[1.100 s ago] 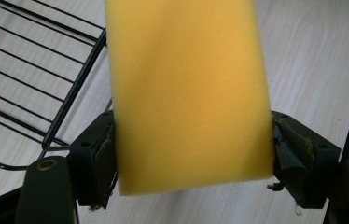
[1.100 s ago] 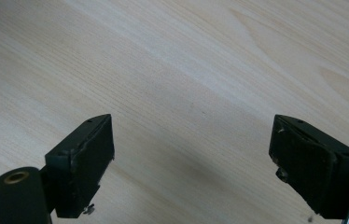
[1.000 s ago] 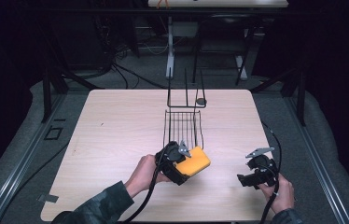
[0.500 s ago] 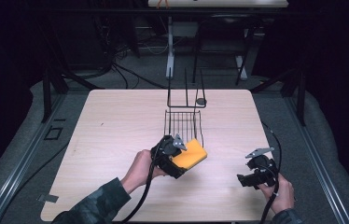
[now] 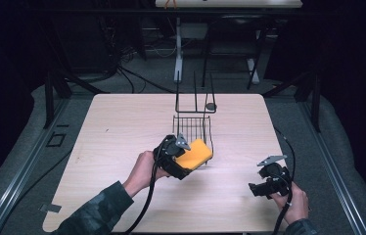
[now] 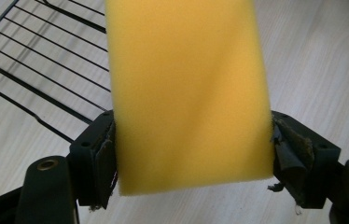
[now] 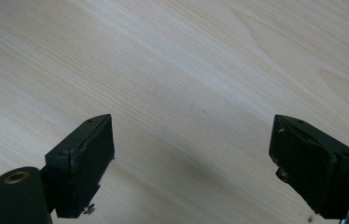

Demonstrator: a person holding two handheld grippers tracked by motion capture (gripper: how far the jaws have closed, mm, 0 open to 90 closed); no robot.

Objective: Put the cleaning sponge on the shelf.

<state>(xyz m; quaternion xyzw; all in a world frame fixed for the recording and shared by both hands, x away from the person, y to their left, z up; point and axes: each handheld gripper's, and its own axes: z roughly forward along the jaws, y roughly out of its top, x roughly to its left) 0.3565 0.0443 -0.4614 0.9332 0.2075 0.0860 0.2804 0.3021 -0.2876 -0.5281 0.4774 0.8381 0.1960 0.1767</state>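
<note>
Counting one yellow sponge (image 6: 189, 93) clamped in our left gripper (image 5: 181, 159) jaws, one wire rack (image 5: 193, 128), right gripper (image 7: 191, 163) jaws wide, empty, over one table (image 5: 122, 122)

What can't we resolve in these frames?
- Far end of the yellow sponge: left gripper view, cut off by the top edge.
- Whether the sponge touches the wire rack: high view, the left gripper and sponge cover the rack's near rim.
- Small dark object at the rack's upright end: high view, too small to identify.
</note>
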